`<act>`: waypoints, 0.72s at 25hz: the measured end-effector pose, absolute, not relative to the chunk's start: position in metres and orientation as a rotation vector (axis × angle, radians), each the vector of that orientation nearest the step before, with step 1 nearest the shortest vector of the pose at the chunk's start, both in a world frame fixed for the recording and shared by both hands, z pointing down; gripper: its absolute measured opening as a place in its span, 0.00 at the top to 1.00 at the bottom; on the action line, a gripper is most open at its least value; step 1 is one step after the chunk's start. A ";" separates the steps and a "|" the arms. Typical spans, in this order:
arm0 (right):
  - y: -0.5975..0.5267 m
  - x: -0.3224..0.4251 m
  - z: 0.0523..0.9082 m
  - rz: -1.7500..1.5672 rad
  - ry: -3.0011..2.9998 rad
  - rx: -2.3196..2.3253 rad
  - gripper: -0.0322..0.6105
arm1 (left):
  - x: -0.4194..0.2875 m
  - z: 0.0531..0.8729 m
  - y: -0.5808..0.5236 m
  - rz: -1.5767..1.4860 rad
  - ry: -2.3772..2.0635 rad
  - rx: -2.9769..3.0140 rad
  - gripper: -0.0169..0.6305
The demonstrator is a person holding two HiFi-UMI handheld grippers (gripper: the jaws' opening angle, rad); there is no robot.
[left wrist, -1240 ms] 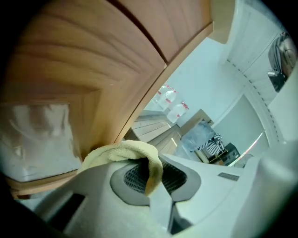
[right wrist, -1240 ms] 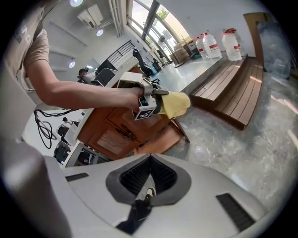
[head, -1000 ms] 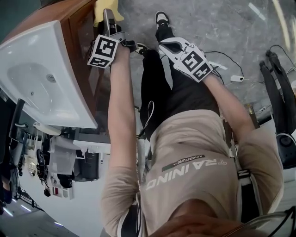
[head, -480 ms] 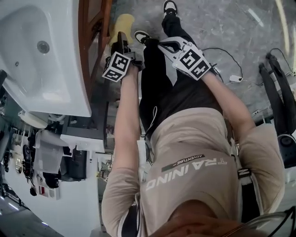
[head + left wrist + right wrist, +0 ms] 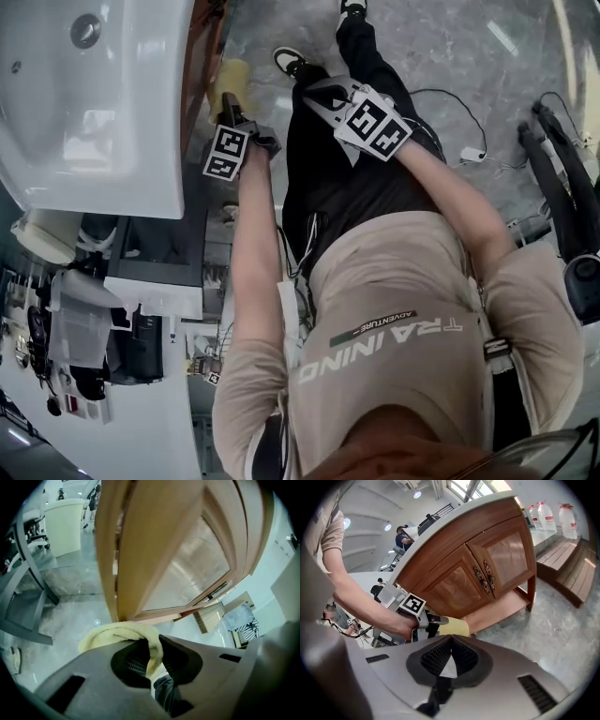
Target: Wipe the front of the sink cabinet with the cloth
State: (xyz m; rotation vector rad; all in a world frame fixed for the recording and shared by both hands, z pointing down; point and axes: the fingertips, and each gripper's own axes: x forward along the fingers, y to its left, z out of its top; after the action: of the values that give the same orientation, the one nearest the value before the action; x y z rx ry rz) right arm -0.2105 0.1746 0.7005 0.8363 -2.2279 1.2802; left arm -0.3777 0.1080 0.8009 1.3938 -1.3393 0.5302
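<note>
Sink (image 5: 94, 103), white and wide, fills the upper left of the head view. Under its rim runs the brown wooden sink cabinet (image 5: 200, 66). Just beside the cabinet front is the left gripper (image 5: 228, 101), at the end of a stretched arm. Its jaws are closed on the yellow cloth (image 5: 117, 637), and a fold of it goes down between them. In the left gripper view the cloth lies at the lower end of the cabinet's corner post and seems to touch the wood. The contact itself is not clearly visible.

More to the right, the right gripper (image 5: 450, 651) hangs in front of the person's legs, well apart from the cabinet. Its jaws are together and nothing is between them. Its view shows the whole front: two panelled doors (image 5: 480, 571) with metal handles (image 5: 486, 577) at the middle, and the cloth low at the left part.

I judge that the wiping step is in hand, at the lower left of the front. The next move calls for pressing the cloth flat on the wood and drawing it across the door panels, with care near the handles, where the cloth can catch.
</note>
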 end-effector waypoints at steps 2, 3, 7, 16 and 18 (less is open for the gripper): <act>0.178 -0.222 0.700 1.273 -2.228 0.831 0.93 | -0.402 0.811 0.113 0.547 -1.365 1.361 0.91; 0.180 -0.225 0.701 1.273 -2.225 0.832 0.93 | -0.412 0.816 0.116 0.557 -1.378 1.340 0.91; 0.191 -0.234 0.706 1.283 -2.205 0.843 0.93 | -0.441 0.833 0.121 0.590 -1.412 1.280 0.91; 0.204 -0.240 0.711 1.301 -2.189 0.865 0.93 | -0.424 0.840 0.102 0.594 -1.348 1.372 0.91; 0.203 -0.240 0.710 1.303 -2.188 0.870 0.93 | -0.424 0.841 0.098 0.578 -1.369 1.351 0.91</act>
State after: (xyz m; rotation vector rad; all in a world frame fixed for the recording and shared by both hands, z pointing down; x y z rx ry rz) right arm -0.2399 0.2031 0.7105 0.8702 -2.1882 1.3031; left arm -0.4238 0.0984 0.8413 1.3506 -1.3691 0.5777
